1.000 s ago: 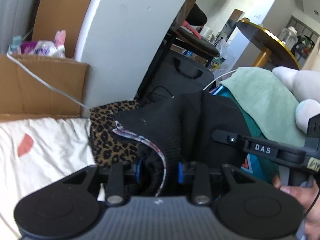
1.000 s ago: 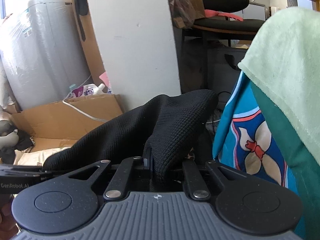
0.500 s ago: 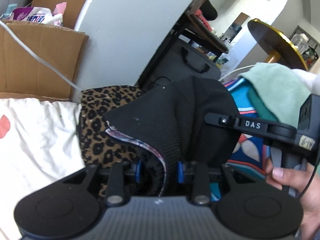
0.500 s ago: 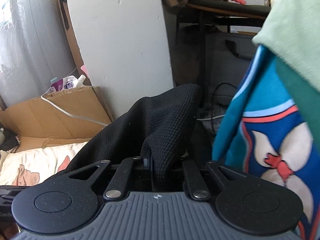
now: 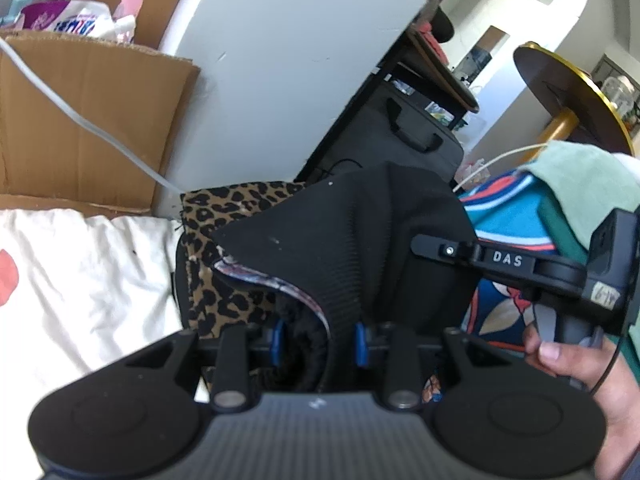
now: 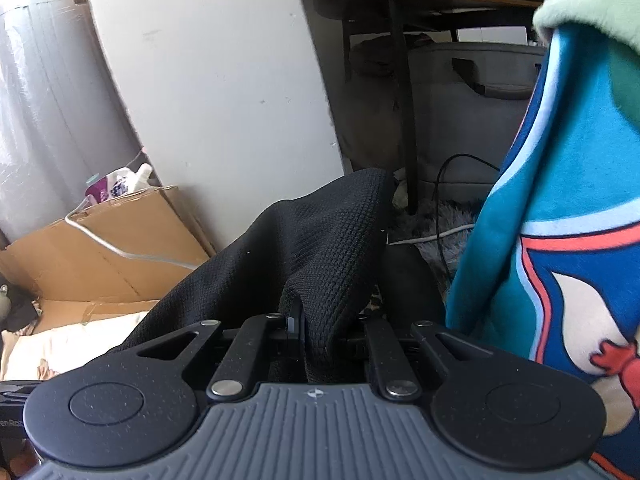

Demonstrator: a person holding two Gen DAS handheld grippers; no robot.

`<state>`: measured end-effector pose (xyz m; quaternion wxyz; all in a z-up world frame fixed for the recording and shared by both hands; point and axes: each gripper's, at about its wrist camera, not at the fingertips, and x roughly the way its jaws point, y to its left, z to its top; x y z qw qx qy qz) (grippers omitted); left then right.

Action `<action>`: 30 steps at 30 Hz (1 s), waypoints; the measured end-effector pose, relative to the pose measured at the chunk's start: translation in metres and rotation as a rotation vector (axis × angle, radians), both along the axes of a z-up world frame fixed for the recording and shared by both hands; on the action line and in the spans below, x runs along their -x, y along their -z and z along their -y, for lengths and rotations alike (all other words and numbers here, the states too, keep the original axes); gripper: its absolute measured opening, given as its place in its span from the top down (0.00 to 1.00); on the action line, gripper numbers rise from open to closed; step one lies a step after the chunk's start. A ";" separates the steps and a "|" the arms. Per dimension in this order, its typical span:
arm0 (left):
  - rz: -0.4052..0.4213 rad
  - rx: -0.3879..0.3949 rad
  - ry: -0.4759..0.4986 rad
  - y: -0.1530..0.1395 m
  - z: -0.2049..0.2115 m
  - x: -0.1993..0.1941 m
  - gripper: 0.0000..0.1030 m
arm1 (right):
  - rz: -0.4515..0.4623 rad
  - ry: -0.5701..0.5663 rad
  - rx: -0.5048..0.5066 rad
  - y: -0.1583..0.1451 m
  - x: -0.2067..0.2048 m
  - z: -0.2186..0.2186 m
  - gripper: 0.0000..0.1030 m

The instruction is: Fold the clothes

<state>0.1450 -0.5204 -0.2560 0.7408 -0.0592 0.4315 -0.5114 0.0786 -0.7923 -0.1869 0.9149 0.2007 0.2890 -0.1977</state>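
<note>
Left wrist view: left gripper [image 5: 318, 340], fingers [image 5: 277, 340] narrowed on bunched black knit garment [image 5: 344, 236] with patterned inner trim. Garment raised off white bed sheet [image 5: 88, 276], draped over leopard-print cloth [image 5: 224, 216]. Right gripper [image 5: 424, 246] entering from right, held by hand [image 5: 576, 364], gripping same garment at far edge. Teal patterned blanket [image 5: 504, 208] and pale green towel [image 5: 588, 176] to right; cardboard box [image 5: 88, 116] with white cable [image 5: 72, 112] behind.

Right wrist view: right gripper [image 6: 316, 332], fingers [image 6: 294, 320] pinched shut on fold of black knit garment [image 6: 320, 240], fabric rising in peak ahead. Teal patterned blanket [image 6: 560, 208] hanging just beside at right; cardboard box [image 6: 120, 248] at left, white panel [image 6: 212, 92] behind.
</note>
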 end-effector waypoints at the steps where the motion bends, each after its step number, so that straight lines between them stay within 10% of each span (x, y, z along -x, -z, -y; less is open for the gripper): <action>1: -0.008 0.001 -0.002 0.002 0.001 -0.004 0.66 | 0.001 0.006 -0.007 0.003 -0.002 0.004 0.91; 20: -0.077 -0.004 -0.013 0.045 0.029 -0.060 0.66 | -0.040 0.065 -0.019 0.056 -0.040 0.045 0.89; 24: -0.063 -0.005 0.007 0.050 0.034 -0.061 0.66 | -0.075 0.096 0.034 0.064 -0.043 0.045 0.68; 30: -0.108 -0.009 -0.020 0.062 0.030 -0.066 0.66 | -0.095 0.132 0.178 0.054 -0.037 0.029 0.62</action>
